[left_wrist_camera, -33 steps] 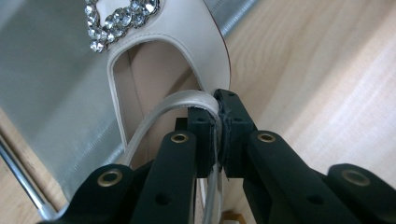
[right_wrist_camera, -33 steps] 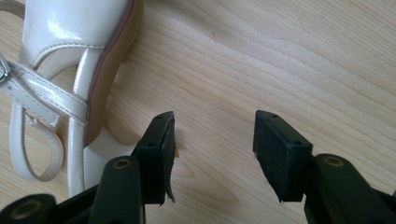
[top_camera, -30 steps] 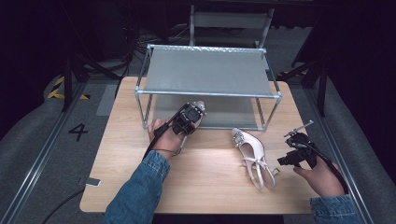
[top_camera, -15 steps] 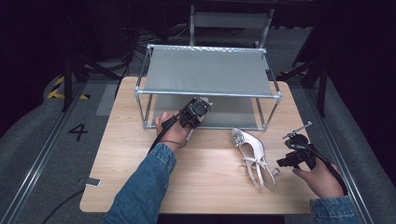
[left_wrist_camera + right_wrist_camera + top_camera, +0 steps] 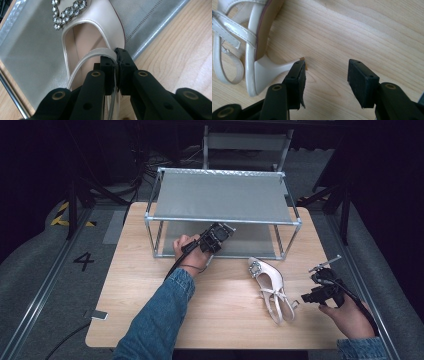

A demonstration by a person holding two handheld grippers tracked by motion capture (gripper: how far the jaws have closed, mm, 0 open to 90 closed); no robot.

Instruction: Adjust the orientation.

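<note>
High view shows a wooden table (image 5: 150, 315) with a metal shoe rack (image 5: 225, 200) standing on its far half; the rack has a grey upper shelf and a grey lower shelf (image 5: 32, 57) near the table surface. A person's two forearms in blue denim sleeves come in from the bottom edge.

On the right part of the table lies a white shoe (image 5: 272, 290), a high-heel sandal with a jewelled buckle on the toe and thin straps at the back. Its toe points to the rack and its heel toward the person.

A second white shoe (image 5: 92, 32) of the same kind is seen in the left gripper view. It rests on the lower shelf, close to the front edge. The left gripper (image 5: 117, 72) is clenched on the thin strap (image 5: 85, 60) of this shoe, at the front of the rack.

The right gripper (image 5: 325, 75) is released, with jaws wide apart and nothing between them. It is low over the table, just beside the thin heel (image 5: 279, 66) of the first shoe.
</note>
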